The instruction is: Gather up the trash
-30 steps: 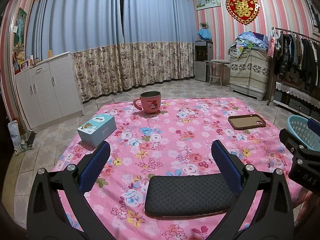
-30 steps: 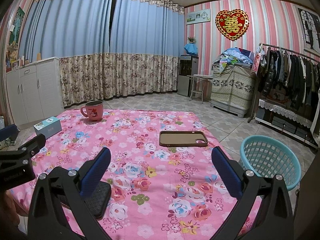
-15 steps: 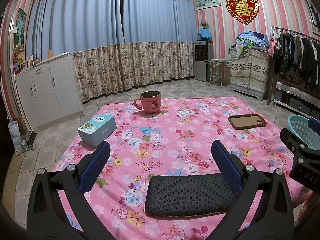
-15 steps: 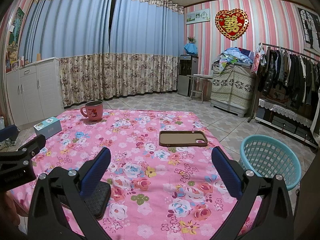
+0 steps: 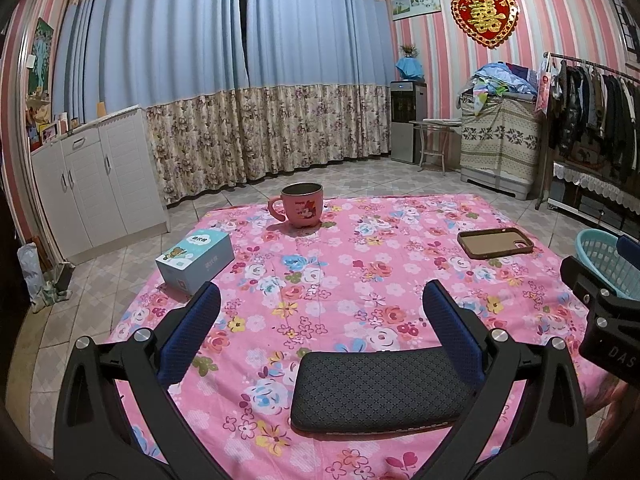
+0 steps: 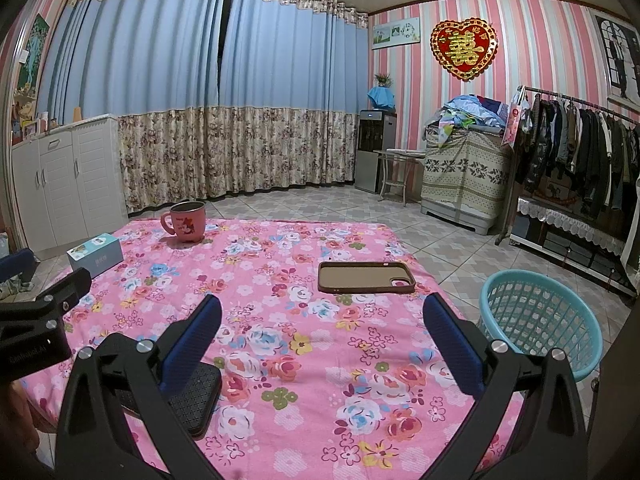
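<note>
Taking the pink mug (image 5: 301, 210) as landmark: the flowered tabletop (image 5: 340, 280) nearer than it lies bare through the middle. To its near left stands a blue box (image 5: 195, 261); to its near right lies a phone case (image 5: 495, 243); a dark pad (image 5: 384, 390) sits at the near edge, straight out from the mug.

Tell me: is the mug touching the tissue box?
Apart. The left wrist view shows bare cloth between the mug and the box.
</note>
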Motion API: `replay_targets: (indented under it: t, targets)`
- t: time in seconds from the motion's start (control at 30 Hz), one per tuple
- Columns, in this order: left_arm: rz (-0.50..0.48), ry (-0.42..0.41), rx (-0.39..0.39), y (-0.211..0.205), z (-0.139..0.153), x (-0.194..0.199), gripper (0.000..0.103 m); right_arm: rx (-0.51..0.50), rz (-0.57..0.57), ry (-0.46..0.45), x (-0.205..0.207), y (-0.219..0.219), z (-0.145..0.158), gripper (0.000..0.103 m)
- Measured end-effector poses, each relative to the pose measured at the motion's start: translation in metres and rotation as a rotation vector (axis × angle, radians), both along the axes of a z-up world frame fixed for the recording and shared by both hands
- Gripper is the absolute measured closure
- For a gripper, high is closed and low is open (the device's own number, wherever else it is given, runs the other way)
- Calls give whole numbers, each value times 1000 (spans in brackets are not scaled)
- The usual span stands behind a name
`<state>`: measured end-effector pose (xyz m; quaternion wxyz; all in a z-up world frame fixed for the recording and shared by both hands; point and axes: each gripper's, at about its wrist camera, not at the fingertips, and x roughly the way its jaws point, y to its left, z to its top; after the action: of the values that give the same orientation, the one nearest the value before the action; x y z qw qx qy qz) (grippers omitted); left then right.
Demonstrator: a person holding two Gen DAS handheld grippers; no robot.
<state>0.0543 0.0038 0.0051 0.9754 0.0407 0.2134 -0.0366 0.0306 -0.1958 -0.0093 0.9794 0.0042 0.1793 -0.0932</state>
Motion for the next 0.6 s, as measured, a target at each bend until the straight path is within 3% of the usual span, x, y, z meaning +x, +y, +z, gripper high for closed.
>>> replay_targets:
  t: [0.6]
  targets:
    - [1,-2,3,2,1,1,5,2,-2,-4,0,-2,-3,5]
